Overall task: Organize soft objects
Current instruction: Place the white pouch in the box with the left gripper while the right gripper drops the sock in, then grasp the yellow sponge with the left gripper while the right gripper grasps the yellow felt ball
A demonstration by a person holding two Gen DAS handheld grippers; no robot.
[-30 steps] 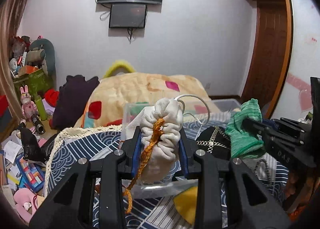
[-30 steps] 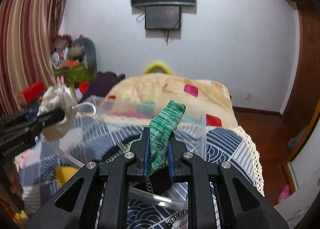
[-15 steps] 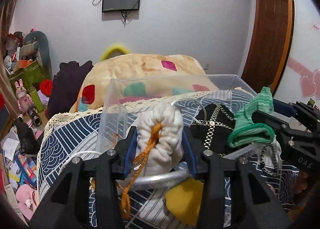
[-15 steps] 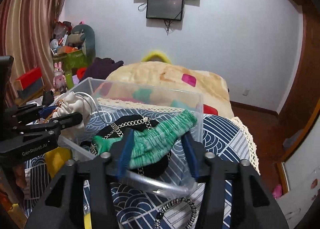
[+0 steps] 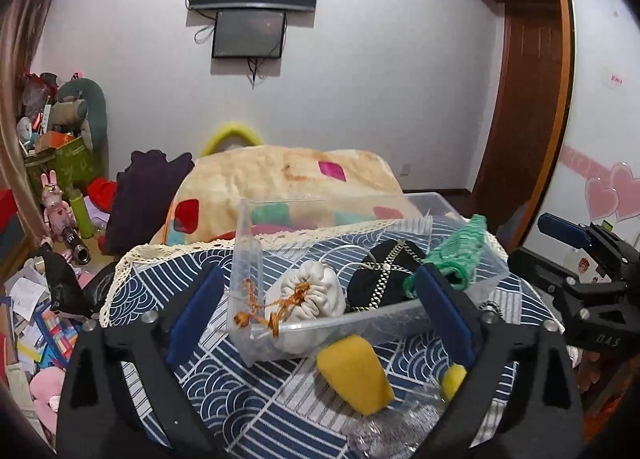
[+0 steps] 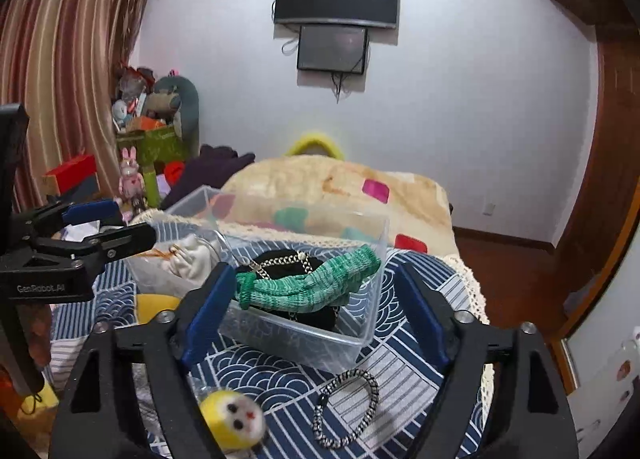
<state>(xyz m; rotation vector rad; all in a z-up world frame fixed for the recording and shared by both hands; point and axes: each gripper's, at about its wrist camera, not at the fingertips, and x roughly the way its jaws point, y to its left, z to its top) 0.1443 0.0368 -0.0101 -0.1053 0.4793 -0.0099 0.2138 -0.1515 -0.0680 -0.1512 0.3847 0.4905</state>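
A clear plastic bin (image 5: 360, 325) (image 6: 362, 333) stands on the blue patterned cloth. In it lie a white drawstring pouch (image 5: 310, 295) (image 6: 192, 259) with an orange cord, a black bag with a chain (image 5: 382, 273) (image 6: 280, 261), and a green knit sock (image 5: 456, 255) (image 6: 308, 285) draped over the black bag. My left gripper (image 5: 320, 311) (image 6: 108, 225) is open and empty, just in front of the bin. My right gripper (image 6: 316, 311) (image 5: 560, 231) is open and empty, in front of the bin's right end.
A yellow sponge (image 5: 354, 377) lies in front of the bin, with a yellow plush face (image 6: 232, 425) and a braided bracelet (image 6: 348, 411) nearby. A beige blanket (image 5: 280, 183) is heaped behind. Toys and papers (image 5: 36, 299) clutter the left side.
Both grippers opened and drew back. The white pouch and the green sock left the jaws and now lie in the bin.
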